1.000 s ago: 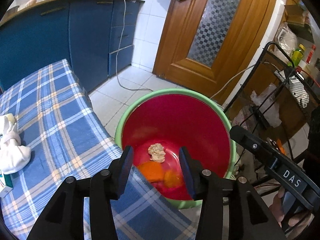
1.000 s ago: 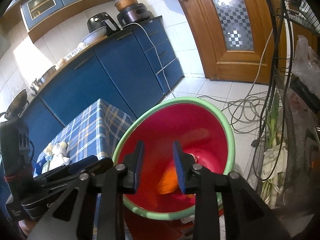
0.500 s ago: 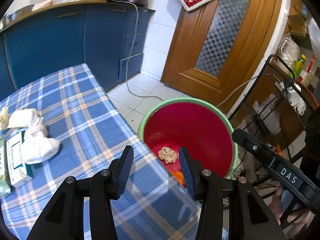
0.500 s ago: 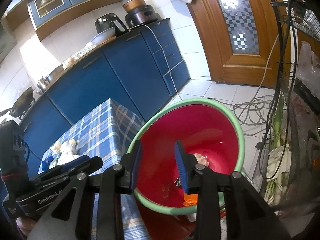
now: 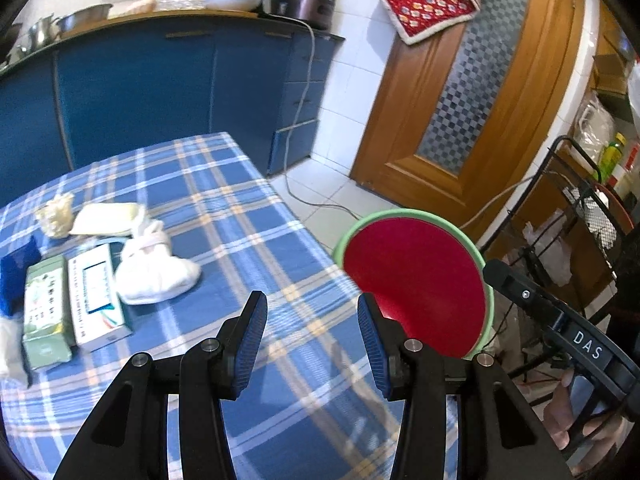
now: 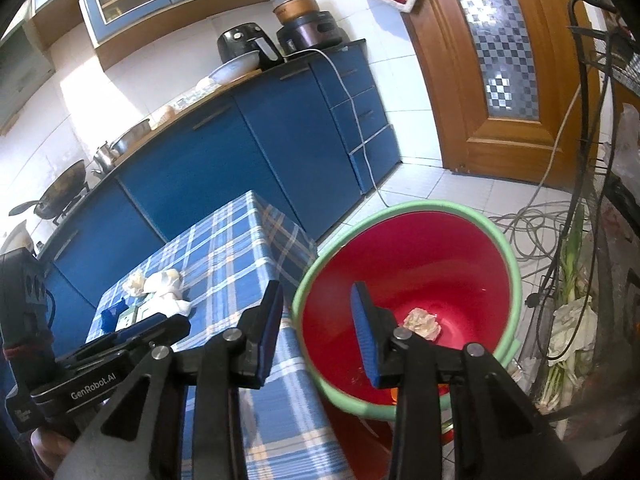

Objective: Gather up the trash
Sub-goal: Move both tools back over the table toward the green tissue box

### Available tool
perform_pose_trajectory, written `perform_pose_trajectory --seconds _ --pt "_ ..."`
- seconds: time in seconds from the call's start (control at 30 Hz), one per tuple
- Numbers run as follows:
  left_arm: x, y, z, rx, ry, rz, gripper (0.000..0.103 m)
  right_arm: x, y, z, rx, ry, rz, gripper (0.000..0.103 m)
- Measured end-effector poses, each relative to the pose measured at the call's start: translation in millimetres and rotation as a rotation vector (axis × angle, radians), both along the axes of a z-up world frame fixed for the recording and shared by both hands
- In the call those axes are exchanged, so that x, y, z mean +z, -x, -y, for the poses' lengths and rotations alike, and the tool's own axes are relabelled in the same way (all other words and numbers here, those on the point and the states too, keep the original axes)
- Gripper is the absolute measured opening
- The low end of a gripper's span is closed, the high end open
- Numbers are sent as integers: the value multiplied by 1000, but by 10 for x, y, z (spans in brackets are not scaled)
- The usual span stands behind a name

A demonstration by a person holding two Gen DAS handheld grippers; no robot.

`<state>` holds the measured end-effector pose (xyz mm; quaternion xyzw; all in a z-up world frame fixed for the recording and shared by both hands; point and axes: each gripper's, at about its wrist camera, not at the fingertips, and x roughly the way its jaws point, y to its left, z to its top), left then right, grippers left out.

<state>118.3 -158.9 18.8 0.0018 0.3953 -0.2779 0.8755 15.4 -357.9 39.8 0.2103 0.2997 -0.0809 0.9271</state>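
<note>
A red bin with a green rim (image 5: 416, 280) (image 6: 420, 264) stands on the floor off the table's right edge. A crumpled paper wad (image 6: 421, 323) lies in its bottom. My left gripper (image 5: 312, 340) is open and empty above the blue plaid tablecloth (image 5: 224, 208). My right gripper (image 6: 316, 334) is open and empty over the bin's near rim. On the table's left lie a white knotted bag (image 5: 154, 270), two small cartons (image 5: 94, 292), a crumpled paper (image 5: 54, 214) and a pale wrapper (image 5: 106, 220).
Blue kitchen cabinets (image 5: 160, 88) stand behind the table. A wooden door (image 5: 468, 92) is at the back right. A black wire rack (image 5: 576, 240) and loose cables (image 6: 540, 224) are right of the bin. The other gripper's body (image 5: 560, 320) shows at the right.
My left gripper has pulled back and swung left from over the bin to over the tablecloth. My right gripper has drawn back and opened wider; the table's trash has come into view.
</note>
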Motion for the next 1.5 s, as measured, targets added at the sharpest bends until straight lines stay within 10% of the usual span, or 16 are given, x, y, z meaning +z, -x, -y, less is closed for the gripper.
perform_pose_trajectory --seconds 1.5 --pt "-201 -304 -1884 443 -39 -5 57 -282 -434 -1032 189 -10 -117 74"
